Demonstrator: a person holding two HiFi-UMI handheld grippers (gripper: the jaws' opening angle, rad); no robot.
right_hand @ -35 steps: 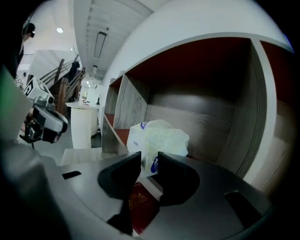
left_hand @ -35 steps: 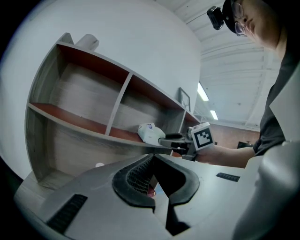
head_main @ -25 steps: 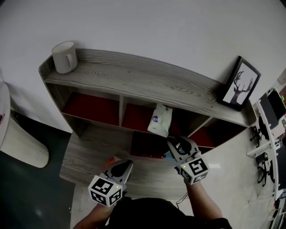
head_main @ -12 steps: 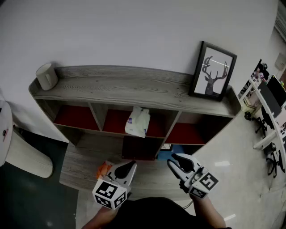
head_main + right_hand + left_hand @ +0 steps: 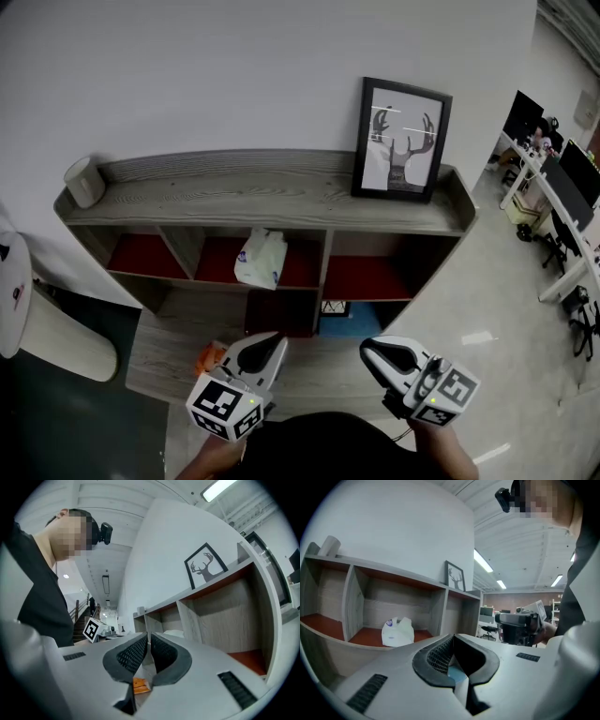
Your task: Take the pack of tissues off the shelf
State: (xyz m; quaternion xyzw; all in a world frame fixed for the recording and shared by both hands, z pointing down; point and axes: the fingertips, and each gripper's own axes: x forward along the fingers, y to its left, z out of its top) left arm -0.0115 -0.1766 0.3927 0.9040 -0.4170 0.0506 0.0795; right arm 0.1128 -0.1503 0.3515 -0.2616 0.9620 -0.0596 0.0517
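Pack of tissues (image 5: pixel 261 260): a soft white wrapped pack on the red floor of the middle upper compartment of the shelf (image 5: pixel 178 314). It sits ahead of and above both tongs, well apart from each, and more nearly in line with the left pair.
Left tongs (image 5: pixel 270 341): jaws pressed together with nothing between them, held low in front of the shelf.
Right tongs (image 5: pixel 372 350): jaws have just been closing and stand all but together, with nothing between them. The pack is ahead and to their left.
Risk, closed jaws: to my eye neither pair can take the pack as it is. A reach without opening first would only shove it deeper into the compartment or tip it over.
Risk, soft wrap: the body looks slack, so a pinch on the loose crumpled top alone could slip off or tear the film.
Risk, tight bay: the dividers (image 5: pixel 325 265) stand on either side and the top board (image 5: pixel 309 192) overhangs, so a wide or high approach could knock them.
Which way it points: it seems to stand on end, crumpled top upward and leaning slightly. The face with a small blue mark is turned to the open front, toward the tongs.
Long axis: roughly upright by my reading. In the left gripper view it looks nearly as wide as tall, so I can't be sure.
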